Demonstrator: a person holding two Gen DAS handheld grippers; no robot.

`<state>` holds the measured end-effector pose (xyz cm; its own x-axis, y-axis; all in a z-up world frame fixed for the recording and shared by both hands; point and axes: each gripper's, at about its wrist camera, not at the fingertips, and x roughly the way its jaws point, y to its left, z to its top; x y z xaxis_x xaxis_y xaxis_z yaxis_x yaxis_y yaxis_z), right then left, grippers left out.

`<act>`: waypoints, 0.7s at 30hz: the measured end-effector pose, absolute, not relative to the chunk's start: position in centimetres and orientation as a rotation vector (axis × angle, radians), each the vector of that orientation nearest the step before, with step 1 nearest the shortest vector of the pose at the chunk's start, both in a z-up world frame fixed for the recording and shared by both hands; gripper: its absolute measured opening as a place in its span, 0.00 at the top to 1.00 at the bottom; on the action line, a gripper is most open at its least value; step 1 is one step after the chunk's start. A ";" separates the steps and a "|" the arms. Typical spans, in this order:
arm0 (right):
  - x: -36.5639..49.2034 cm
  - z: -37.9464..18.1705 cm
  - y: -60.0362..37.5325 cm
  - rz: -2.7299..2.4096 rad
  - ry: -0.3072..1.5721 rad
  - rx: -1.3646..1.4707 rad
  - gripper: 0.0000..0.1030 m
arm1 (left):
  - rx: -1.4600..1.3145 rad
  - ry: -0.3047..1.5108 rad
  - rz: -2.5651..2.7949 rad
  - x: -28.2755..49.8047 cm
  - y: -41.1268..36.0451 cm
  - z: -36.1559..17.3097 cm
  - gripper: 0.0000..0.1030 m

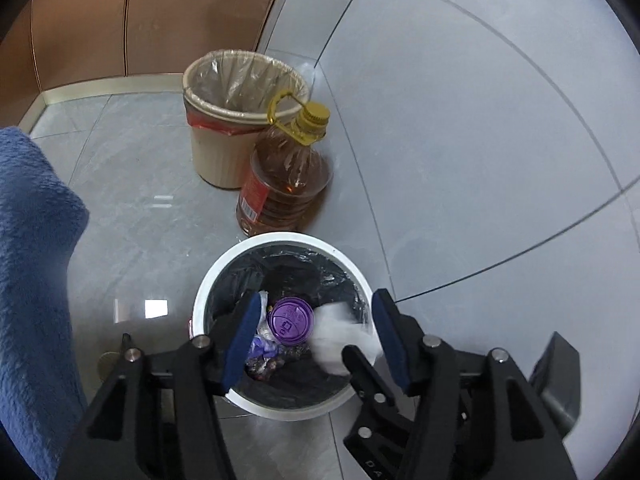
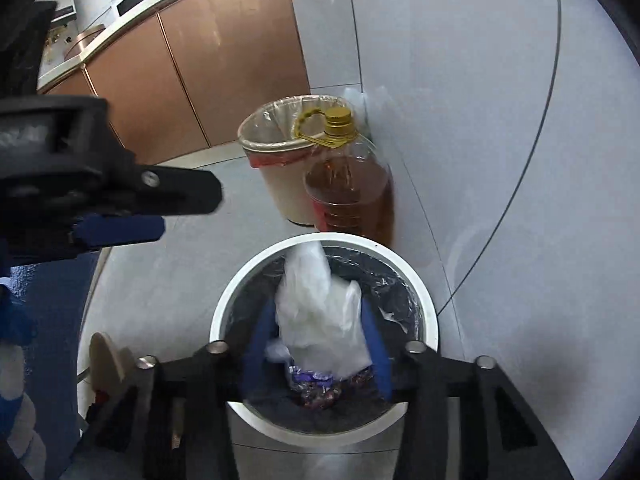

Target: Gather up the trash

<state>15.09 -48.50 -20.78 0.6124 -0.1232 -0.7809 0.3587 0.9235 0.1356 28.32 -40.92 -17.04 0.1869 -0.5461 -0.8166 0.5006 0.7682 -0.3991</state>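
Both claws are held apart over the white bin [image 2: 424,312]: nothing is gripped by the left claw [image 1: 316,344], and the white plastic wad [image 2: 320,312] is seen loose between the right claw's [image 2: 316,348] spread pads (apparently dropping). It could be snagged on a pad or the rim and spilled onto the floor [image 1: 480,160].
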 end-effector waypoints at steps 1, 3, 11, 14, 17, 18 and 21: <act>14.9 -20.6 -48.4 -0.282 0.869 0.289 0.47 | -0.046 1.158 -0.735 27.9 -40.5 -16.6 0.46; 14.3 -20.2 -48.1 -0.284 0.864 0.279 0.41 | -0.054 1.126 -0.723 27.1 -39.3 -15.3 0.46; 11.3 -14.8 -45.5 -0.307 0.786 0.242 0.23 | -0.036 0.953 -0.630 22.1 -32.8 -9.0 0.46; 9.8 -11.6 -43.1 -0.297 0.734 0.197 0.18 | 0.008 0.889 -0.551 19.7 -29.2 -6.7 0.46; 8.5 -8.8 -40.6 -0.273 0.685 0.152 0.14 | 0.028 0.851 -0.496 17.8 -25.9 -5.1 0.46; 7.9 -7.7 -39.5 -0.263 0.667 0.132 0.12 | 0.036 0.834 -0.476 17.0 -24.5 -4.5 0.43; 6.3 -5.0 -36.3 -0.222 0.621 0.081 0.09 | 0.058 0.777 -0.411 14.7 -20.3 -2.9 0.40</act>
<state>6.30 -36.29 -5.03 0.7907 -0.1819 -0.5846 0.2302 0.9731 0.0085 14.69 -20.27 -2.90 0.6382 -0.3390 -0.6913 0.3815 0.9191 -0.0985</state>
